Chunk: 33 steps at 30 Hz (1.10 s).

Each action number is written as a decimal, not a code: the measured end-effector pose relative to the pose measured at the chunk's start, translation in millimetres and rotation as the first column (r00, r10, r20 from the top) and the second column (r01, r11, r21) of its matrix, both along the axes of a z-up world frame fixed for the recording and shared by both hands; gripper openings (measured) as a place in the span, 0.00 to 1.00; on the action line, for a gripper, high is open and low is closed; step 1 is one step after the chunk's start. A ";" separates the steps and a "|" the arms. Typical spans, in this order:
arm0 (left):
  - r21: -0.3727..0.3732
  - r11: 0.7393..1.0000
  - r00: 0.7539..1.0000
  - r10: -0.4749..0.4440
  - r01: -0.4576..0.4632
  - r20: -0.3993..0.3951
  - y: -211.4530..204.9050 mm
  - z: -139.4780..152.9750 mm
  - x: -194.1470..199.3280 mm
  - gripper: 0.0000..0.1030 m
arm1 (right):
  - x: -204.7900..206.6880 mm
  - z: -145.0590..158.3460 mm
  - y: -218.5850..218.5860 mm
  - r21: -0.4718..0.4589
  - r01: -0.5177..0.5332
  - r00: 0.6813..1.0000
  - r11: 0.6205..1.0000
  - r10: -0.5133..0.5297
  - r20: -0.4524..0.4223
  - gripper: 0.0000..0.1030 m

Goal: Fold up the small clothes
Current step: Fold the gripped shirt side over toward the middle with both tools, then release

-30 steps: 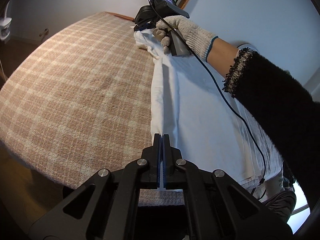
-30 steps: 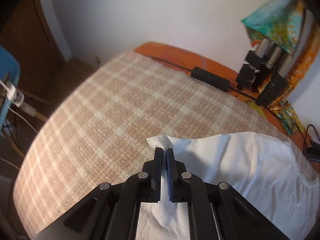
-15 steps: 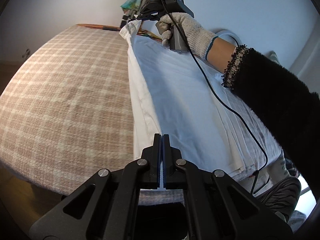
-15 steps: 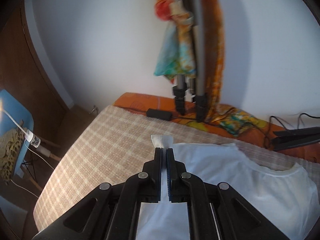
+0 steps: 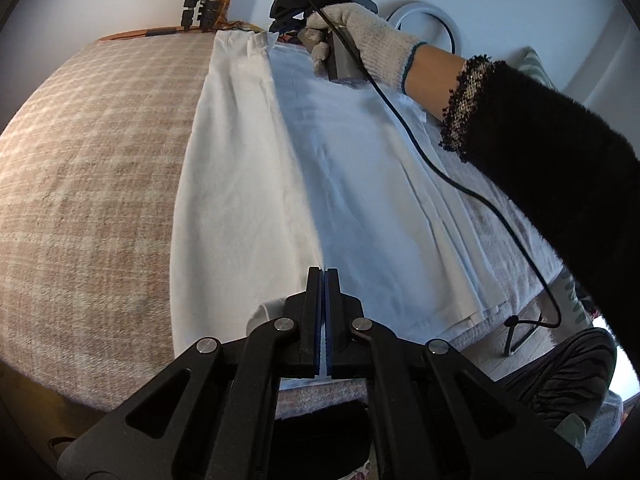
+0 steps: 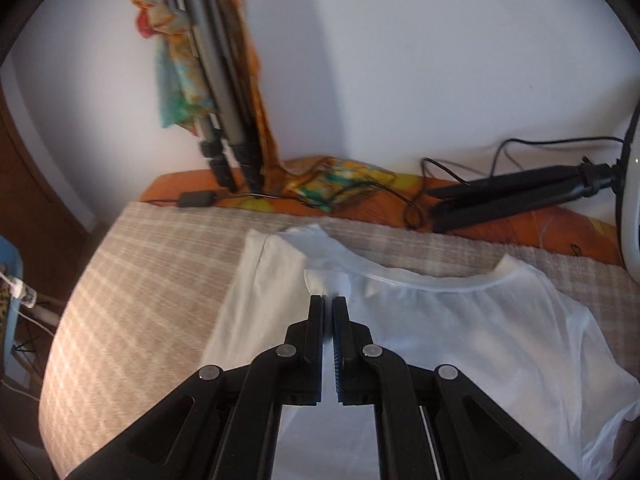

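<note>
Since a second ago, your fold has travelled: in the left wrist view the white shirt was a narrow ridge pulled up between the two tongs, and now a wide folded panel lies flat on the checked bed cover, with the crease running from the lower middle of the frame to the upper middle. In the right wrist view, the collar, earlier out of sight, now shows across the middle right, and the tripod has come into the upper left.

The shirt lies on the bed, its long axis running from your left tongs at the lower middle up to your right tongs at the top, collar end at the far side near the orange edge.

Your left tongs are pressed together, pinching the shirt's near edge at the crease. Your right tongs are likewise clamped, with a small tab of white cloth standing out beyond the tips. Your gloved right hand holds its handle at the upper middle of the left wrist view.
</note>
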<state>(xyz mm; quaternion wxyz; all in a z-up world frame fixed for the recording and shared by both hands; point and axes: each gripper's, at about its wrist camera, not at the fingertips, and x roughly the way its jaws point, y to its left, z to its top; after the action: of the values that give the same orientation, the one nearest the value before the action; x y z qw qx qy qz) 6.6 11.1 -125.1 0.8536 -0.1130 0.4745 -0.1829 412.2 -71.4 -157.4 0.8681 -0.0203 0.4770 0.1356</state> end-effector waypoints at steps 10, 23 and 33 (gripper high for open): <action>-0.005 0.999 0.998 -0.048 0.048 -0.035 -22.6 -10.8 2.0 0.00 | -4.5 -14.0 -21.6 -0.041 0.034 0.999 0.999 -0.034 -0.005 0.43; -0.020 0.997 0.997 -0.074 0.074 0.021 -29.5 4.5 -16.8 0.00 | -75.5 88.3 -108.9 0.092 0.040 0.993 0.995 -0.050 0.109 0.54; -0.011 0.982 0.977 -0.185 0.187 0.110 -69.1 26.1 -35.6 0.00 | -163.7 148.6 -210.5 0.187 0.114 0.977 0.976 -0.144 0.157 0.55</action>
<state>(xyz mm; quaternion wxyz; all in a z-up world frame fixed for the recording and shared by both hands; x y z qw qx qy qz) -29.1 -58.0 -99.0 0.8560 -0.0670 0.4341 -0.2726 248.5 -281.8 -8.8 0.9109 0.0765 0.3878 0.1185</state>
